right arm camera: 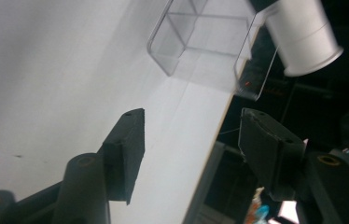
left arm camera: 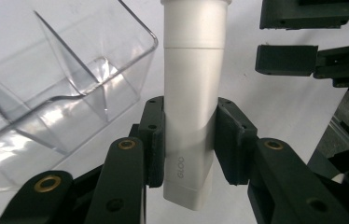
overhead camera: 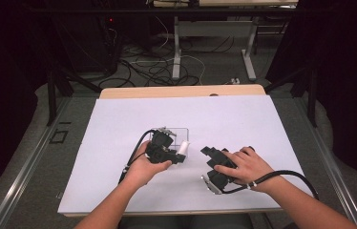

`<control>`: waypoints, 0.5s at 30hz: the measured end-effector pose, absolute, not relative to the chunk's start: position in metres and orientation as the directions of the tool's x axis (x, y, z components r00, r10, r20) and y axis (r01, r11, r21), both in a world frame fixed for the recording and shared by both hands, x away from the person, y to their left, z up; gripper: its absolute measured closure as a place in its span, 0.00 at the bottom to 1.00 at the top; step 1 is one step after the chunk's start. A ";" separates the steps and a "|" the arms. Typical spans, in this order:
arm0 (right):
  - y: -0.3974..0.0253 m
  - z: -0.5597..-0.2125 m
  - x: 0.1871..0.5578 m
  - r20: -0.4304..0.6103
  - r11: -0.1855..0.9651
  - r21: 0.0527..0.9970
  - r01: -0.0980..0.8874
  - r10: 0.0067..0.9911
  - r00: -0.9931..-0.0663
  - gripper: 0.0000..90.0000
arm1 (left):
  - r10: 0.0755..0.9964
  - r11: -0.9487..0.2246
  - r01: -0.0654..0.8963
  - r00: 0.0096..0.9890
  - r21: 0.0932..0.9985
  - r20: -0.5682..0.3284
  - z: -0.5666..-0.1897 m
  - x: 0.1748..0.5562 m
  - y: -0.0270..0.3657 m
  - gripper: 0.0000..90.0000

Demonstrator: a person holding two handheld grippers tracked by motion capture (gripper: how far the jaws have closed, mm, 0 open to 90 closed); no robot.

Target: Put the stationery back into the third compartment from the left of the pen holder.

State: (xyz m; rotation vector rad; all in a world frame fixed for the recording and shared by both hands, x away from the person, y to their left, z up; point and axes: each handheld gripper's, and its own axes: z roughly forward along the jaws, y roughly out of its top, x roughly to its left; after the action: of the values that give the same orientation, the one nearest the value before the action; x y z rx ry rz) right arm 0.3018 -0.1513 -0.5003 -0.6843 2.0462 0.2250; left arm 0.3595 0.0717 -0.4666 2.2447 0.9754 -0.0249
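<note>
The left gripper (left arm camera: 189,154) clamped a white tube (left arm camera: 192,93) beside a clear divided box (left arm camera: 60,84), apparently plastic. The right gripper (right arm camera: 189,149) stood open, holding nothing.

Tube (left arm camera: 192,93): smooth white plastic, satin sheen. Box (left arm camera: 65,88): clear glossy plastic. Left gripper (left arm camera: 192,144) jaws: matt black plastic, brass-coloured pins. Worktop (overhead camera: 119,129): matt white sheet, wood edge.
</note>
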 end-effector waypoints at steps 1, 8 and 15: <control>-0.152 -0.501 0.303 -0.826 0.837 -0.090 -0.540 -0.366 -0.429 0.43 | 0.639 -0.489 0.650 0.721 0.582 -0.268 -0.465 0.360 0.074 0.75; -0.159 -0.506 0.317 -0.799 0.918 0.016 -0.396 -0.226 -0.557 0.32 | 0.651 -0.449 0.628 0.717 0.635 -0.249 -0.457 0.364 0.081 0.75; -0.173 -0.507 0.338 -0.703 0.967 0.232 -0.109 0.090 -0.705 0.21 | 0.670 -0.369 0.610 0.697 0.701 -0.254 -0.449 0.368 0.087 0.75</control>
State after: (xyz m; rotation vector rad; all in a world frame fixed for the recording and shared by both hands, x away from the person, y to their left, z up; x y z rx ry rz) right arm 0.3379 -0.1727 -0.5070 -0.0133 2.3301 0.3294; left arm 0.3676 0.0866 -0.4489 2.0846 0.9766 0.0933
